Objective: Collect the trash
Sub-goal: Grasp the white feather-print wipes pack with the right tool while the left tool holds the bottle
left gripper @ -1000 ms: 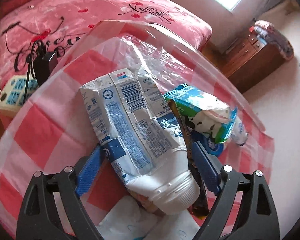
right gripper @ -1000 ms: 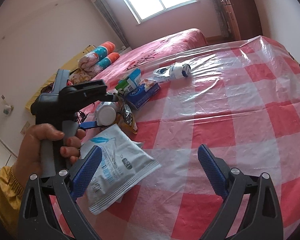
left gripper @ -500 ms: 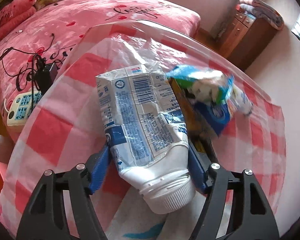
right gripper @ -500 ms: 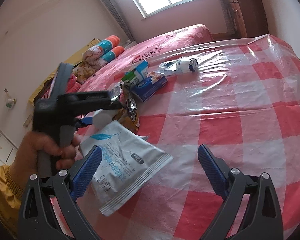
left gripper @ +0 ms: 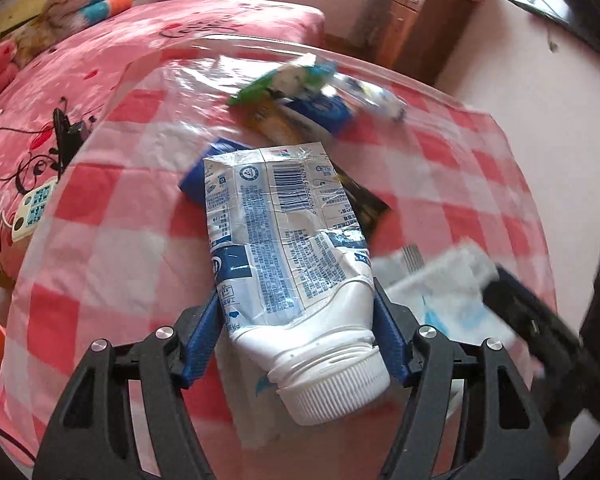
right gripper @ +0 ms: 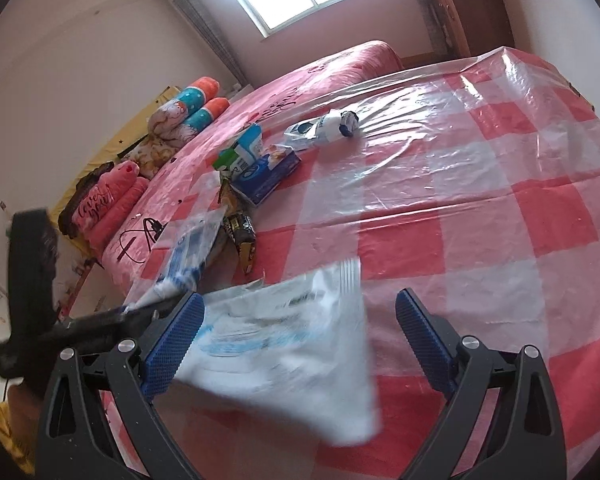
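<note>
Home bedroom — pink bed (right gripper: 332, 68), pillows (right gripper: 192, 112)

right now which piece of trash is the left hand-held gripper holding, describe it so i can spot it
Look at the table under the red and white checked cloth. At its near edge, the left hand-held gripper has its blue pads on both sides of a flattened white and blue pouch. Unlike the cartons and wrappers around it, it has a wide white ribbed screw cap and a barcode.

trash cluster (right gripper: 256, 164) far left, checked cloth (right gripper: 480, 216) right open
</note>
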